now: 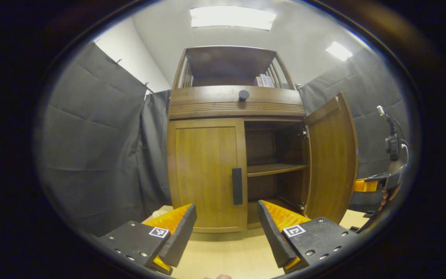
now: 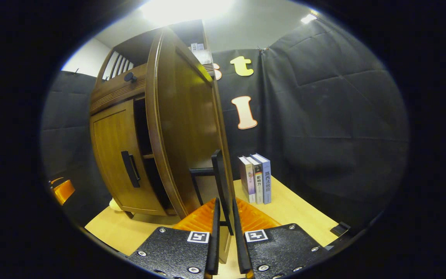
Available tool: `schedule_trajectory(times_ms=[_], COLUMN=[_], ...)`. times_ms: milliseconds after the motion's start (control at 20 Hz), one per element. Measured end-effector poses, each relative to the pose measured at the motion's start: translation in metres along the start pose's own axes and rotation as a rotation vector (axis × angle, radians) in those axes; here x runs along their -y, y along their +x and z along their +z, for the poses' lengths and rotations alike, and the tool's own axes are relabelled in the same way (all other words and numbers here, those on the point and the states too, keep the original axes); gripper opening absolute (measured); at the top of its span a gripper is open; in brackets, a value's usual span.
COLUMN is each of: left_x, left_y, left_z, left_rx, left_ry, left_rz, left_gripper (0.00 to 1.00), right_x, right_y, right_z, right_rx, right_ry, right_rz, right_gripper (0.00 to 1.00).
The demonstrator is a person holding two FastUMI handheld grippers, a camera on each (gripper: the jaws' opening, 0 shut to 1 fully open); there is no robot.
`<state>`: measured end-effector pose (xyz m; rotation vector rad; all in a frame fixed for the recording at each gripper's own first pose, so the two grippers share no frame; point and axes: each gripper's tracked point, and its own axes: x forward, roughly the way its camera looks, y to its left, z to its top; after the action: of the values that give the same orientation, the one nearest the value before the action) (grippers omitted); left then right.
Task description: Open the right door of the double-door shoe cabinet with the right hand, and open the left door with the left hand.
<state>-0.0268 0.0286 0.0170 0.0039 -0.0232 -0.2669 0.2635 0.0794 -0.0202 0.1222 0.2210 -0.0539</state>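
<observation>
Right gripper (image 2: 225, 224) clamps right door's handle (image 2: 220, 182); door ajar.

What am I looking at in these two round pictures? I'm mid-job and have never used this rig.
No robot here: a person holds a two-finger gripper in each hand, and a fisheye camera rides on each one.

In the left gripper view, the left gripper is open, facing the cabinet. The left door is shut, its handle untouched. The right door stands open, showing a shelf.

In the right gripper view, the right gripper is shut on the right door's handle. That gripper also peeks in at the far right of the left gripper view.

Three books stand on the table beside the cabinet.
</observation>
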Motion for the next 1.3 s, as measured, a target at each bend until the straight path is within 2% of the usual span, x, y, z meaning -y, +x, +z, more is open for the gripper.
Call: schedule_trajectory(times_ms=[100,150,200,250,300,350,400,450,500,600,750,850,900,1050,1100,1150,1300], left_x=[0.003,0.005,0.008,0.009,0.01,0.011,0.012,0.013,0.014,0.014,0.014,0.015,0.017,0.014,0.014,0.014,0.014], left_y=[0.006,0.007,0.01,0.013,0.018,0.022,0.027,0.03,0.033,0.042,0.052,0.065,0.072,0.093,0.1,0.109,0.139], left_z=[0.0,0.001,0.001,0.002,0.002,0.001,0.0,-0.003,-0.004,-0.006,-0.008,-0.007,-0.007,-0.007,-0.007,-0.009,-0.01], left_rx=[-0.002,-0.001,-0.001,0.0,-0.001,-0.003,-0.005,-0.008,-0.01,-0.016,-0.015,-0.014,-0.014,-0.012,-0.013,-0.015,-0.013], left_ry=[0.004,0.005,0.007,0.008,0.009,0.007,0.002,-0.004,-0.009,-0.014,-0.022,-0.022,-0.023,-0.034,-0.038,-0.042,-0.038], left_rz=[-0.011,-0.017,-0.023,-0.025,-0.029,-0.03,-0.03,-0.032,-0.033,-0.033,-0.035,-0.035,-0.037,-0.025,-0.024,-0.022,-0.019], left_gripper=[0.9,0.96,0.9,0.96,0.96,0.96,0.96,0.91,0.96,0.96,0.91,0.91,0.91,0.91,0.88,0.91,0.91], right_x=[0.005,0.007,0.011,0.016,0.022,0.027,0.032,0.034,0.037,0.048,0.055,0.053,0.056,0.061,0.063,0.064,0.067], right_y=[0.001,0.001,0.001,0.002,0.002,0.003,0.004,0.005,0.005,0.004,0.007,0.004,0.003,0.002,0.001,0.001,0.0], right_z=[0.002,0.002,0.003,0.003,0.004,0.005,0.007,0.008,0.009,0.011,0.015,0.015,0.016,0.017,0.017,0.017,0.017], right_rx=[0.009,0.012,0.018,0.023,0.027,0.034,0.042,0.051,0.056,0.065,0.089,0.092,0.093,0.105,0.108,0.111,0.115], right_ry=[-0.004,-0.008,-0.017,-0.026,-0.033,-0.039,-0.04,-0.036,-0.034,-0.029,-0.011,-0.003,-0.013,-0.046,-0.057,-0.069,-0.095], right_rz=[-0.02,-0.028,-0.041,-0.055,-0.079,-0.101,-0.122,-0.139,-0.163,-0.215,-0.263,-0.265,-0.275,-0.274,-0.274,-0.274,-0.272], right_gripper=[0.24,0.27,0.28,0.29,0.36,0.39,0.5,0.61,0.71,0.78,0.79,0.87,0.93,0.94,0.94,0.94,0.94])
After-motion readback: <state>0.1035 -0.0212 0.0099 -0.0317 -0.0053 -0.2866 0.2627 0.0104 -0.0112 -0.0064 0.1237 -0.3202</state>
